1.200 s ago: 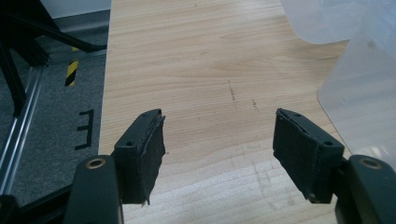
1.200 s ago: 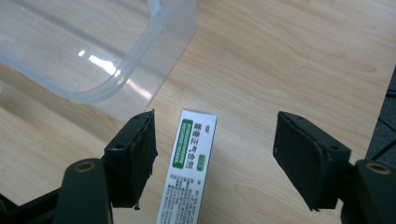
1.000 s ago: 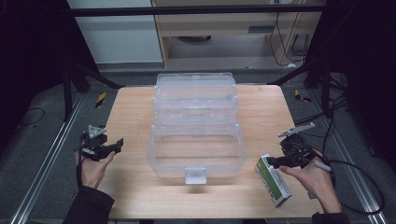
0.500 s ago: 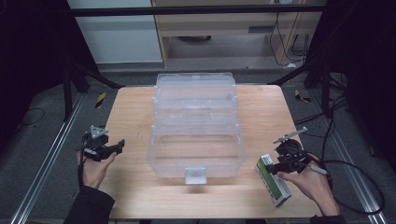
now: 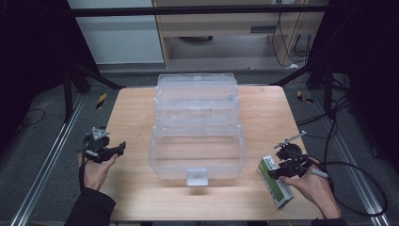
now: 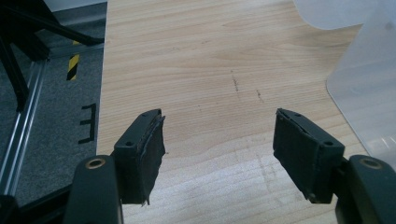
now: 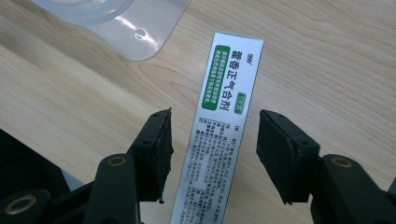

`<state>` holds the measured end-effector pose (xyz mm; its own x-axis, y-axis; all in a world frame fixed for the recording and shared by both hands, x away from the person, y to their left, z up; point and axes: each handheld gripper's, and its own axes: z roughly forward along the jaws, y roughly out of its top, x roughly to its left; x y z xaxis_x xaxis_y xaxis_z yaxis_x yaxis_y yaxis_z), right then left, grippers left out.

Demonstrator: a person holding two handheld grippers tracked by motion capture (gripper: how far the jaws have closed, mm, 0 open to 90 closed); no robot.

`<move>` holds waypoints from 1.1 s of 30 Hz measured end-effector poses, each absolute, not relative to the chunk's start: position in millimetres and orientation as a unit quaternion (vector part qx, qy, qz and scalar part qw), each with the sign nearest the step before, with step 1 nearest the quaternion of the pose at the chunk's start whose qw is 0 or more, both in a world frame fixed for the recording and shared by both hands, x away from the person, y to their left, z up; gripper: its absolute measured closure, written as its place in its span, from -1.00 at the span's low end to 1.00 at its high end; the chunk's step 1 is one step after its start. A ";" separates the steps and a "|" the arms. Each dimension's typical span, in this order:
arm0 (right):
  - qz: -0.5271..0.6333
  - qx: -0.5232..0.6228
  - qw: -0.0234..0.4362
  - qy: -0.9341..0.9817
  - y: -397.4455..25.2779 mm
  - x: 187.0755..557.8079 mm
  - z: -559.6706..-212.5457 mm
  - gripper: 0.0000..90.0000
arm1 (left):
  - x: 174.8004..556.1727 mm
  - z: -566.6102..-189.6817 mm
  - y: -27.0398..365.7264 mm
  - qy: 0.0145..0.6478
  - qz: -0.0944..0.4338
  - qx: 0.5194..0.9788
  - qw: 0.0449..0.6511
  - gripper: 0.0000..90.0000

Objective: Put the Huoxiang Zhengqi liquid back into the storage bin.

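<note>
- Pale wood of the table [image 5: 131, 117] carries a clear plastic organiser box [image 5: 197, 136] in the high view; the right gripper [image 5: 276, 173] hangs over a white-and-green carton [image 5: 275, 181] near the table's front right corner, while the left gripper [image 5: 117, 148] sits well apart, left of the box.
- Left gripper view: the left gripper [image 6: 219, 140] stands wide open over bare wood, holding nothing; the box's clear edge [image 6: 364, 88] lies beyond its right finger.
- Right gripper view: the right gripper [image 7: 214, 140] is spread open, the carton [image 7: 219, 126] lying lengthwise between its fingers [image 7: 156, 144], not pinched.
</note>
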<state>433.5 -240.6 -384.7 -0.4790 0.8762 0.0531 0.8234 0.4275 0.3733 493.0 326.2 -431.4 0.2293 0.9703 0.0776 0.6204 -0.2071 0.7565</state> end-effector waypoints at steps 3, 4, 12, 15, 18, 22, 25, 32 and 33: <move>0.174 0.505 0.075 0.842 -240.5 433.9 -386.6 0.05 | 493.1 -431.6 326.2 0.551 0.286 0.722 0.305 -0.27; 0.170 0.504 0.074 0.844 -240.8 434.5 -388.5 0.07 | 493.2 -431.7 326.2 0.551 0.286 0.722 0.305 -0.27; 0.159 0.506 0.069 0.845 -241.4 435.9 -393.4 0.15 | 493.8 -432.7 326.2 0.551 0.287 0.723 0.302 -0.27; 0.159 0.503 0.069 0.847 -241.5 436.5 -394.4 0.16 | 494.0 -433.2 326.2 0.550 0.287 0.724 0.301 -0.27; 0.156 0.502 0.065 0.849 -240.3 437.6 -395.7 0.17 | 494.2 -433.7 326.1 0.550 0.285 0.725 0.300 -0.28; 0.152 0.503 0.058 0.849 -239.7 437.8 -397.3 0.18 | 494.3 -434.0 325.6 0.550 0.284 0.726 0.299 -0.28; 0.147 0.500 0.051 0.852 -240.8 437.4 -399.2 0.22 | 494.5 -434.4 324.9 0.549 0.284 0.727 0.298 -0.28; 0.141 0.506 0.044 0.850 -240.9 437.1 -399.5 0.22 | 494.8 -435.4 323.9 0.549 0.283 0.729 0.296 -0.28; 0.141 0.504 0.045 0.851 -241.5 437.2 -399.7 0.22 | 494.8 -435.6 323.6 0.549 0.282 0.729 0.295 -0.28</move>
